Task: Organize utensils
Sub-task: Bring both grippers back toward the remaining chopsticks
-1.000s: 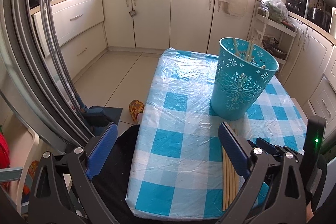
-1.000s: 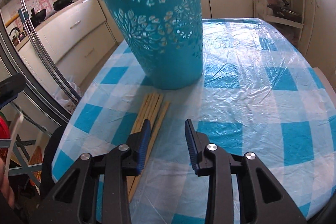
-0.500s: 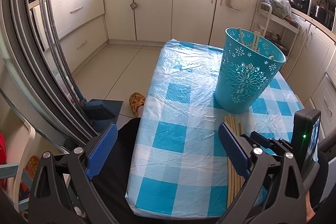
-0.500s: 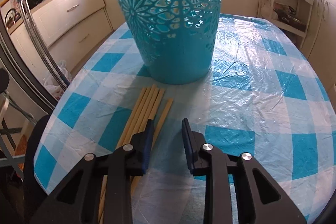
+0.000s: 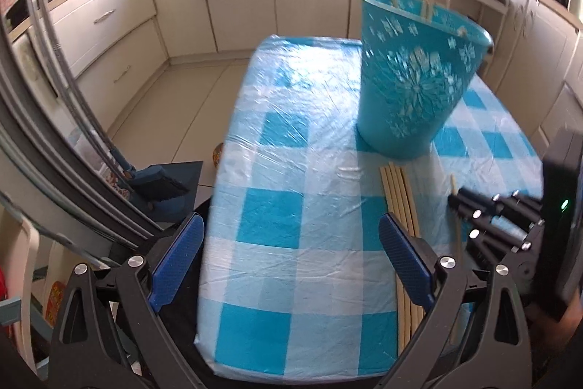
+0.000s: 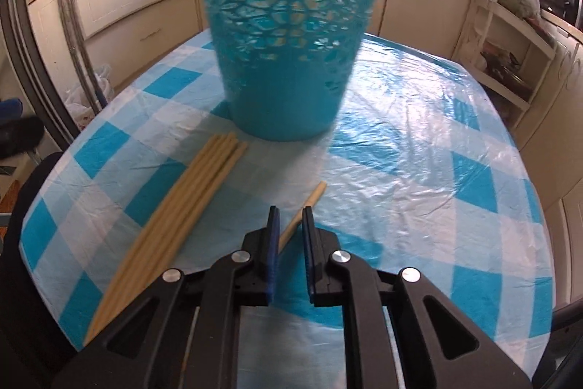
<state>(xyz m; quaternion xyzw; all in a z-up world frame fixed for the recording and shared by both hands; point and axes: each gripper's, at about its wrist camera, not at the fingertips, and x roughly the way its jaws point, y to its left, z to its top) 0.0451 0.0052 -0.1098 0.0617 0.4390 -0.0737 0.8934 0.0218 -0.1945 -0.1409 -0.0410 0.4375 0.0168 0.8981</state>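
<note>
Right hand-held gripper [image 6: 288,217] is straddling the lone chopstick [image 6: 304,210], jaws narrowly parted, not yet clamping; its axis is running toward the basket [image 6: 288,35]. Left hand-held gripper [image 5: 291,250] is hanging wide open, empty.

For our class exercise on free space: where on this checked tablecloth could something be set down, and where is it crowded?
Free: the tablecloth left of the chopstick bundle, and the stretch right of the basket in the right wrist view. Crowded: the strip below the basket, where the right gripper straddles a single chopstick.
</note>
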